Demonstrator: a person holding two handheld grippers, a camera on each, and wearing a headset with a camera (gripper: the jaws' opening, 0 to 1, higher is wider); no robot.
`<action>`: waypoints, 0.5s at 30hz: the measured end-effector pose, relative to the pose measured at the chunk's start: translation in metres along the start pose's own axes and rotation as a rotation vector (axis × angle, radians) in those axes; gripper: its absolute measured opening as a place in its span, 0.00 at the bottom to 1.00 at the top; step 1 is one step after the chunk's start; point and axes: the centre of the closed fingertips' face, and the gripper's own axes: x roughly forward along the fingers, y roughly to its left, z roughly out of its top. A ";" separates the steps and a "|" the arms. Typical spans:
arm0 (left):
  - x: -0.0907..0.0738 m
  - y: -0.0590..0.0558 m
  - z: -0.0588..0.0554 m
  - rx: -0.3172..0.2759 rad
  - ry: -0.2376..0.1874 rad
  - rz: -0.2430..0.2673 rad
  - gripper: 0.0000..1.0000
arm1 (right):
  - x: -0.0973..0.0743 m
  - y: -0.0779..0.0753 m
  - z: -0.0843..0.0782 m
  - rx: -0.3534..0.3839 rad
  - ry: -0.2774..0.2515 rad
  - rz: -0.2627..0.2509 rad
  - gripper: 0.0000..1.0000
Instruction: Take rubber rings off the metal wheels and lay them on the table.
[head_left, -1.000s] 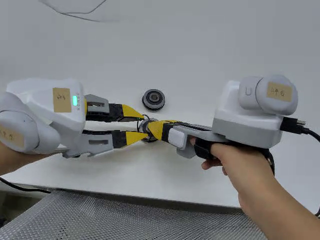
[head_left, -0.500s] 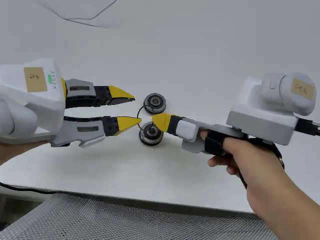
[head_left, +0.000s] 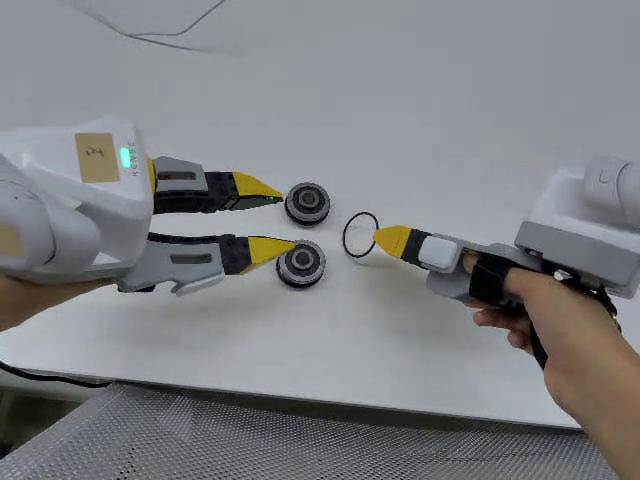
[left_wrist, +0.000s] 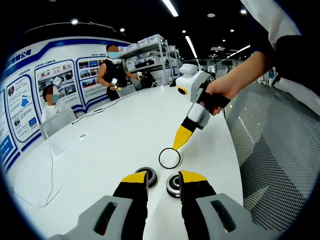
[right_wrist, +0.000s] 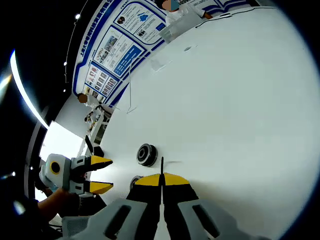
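The left gripper (head_left: 285, 220), white-bodied with black fingers and yellow wedge tips, has its jaws parted around nothing. Its tips point right at two metal wheels on the smooth white table (head_left: 420, 110). The far wheel (head_left: 307, 202) lies just off the upper tip and the near wheel (head_left: 301, 263) just off the lower. Both are round, dark-rimmed discs with shiny hubs, lying flat.

Right of them is the rubber ring (head_left: 345, 238), a thin black loop pinched at its right edge by the right gripper (head_left: 380, 239), whose jaws are pressed together on it. The loop extends leftward from the tip toward the wheels.

The left gripper view shows the ring (left_wrist: 159, 158) as a full open circle below the yellow tip. The right gripper view shows it edge-on (right_wrist: 162, 167), a thin dark line rising between the jaws. Whether it touches the table cannot be told.
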 end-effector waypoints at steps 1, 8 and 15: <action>0.001 -0.001 0.000 0.001 0.000 -0.002 0.25 | 0.000 -0.002 -0.001 0.002 0.000 -0.015 0.02; 0.006 -0.005 0.000 0.012 0.008 -0.020 0.25 | -0.001 -0.009 -0.008 -0.078 -0.002 -0.089 0.02; 0.007 -0.008 -0.003 0.012 0.016 -0.032 0.25 | -0.006 -0.018 -0.007 -0.132 0.001 -0.150 0.05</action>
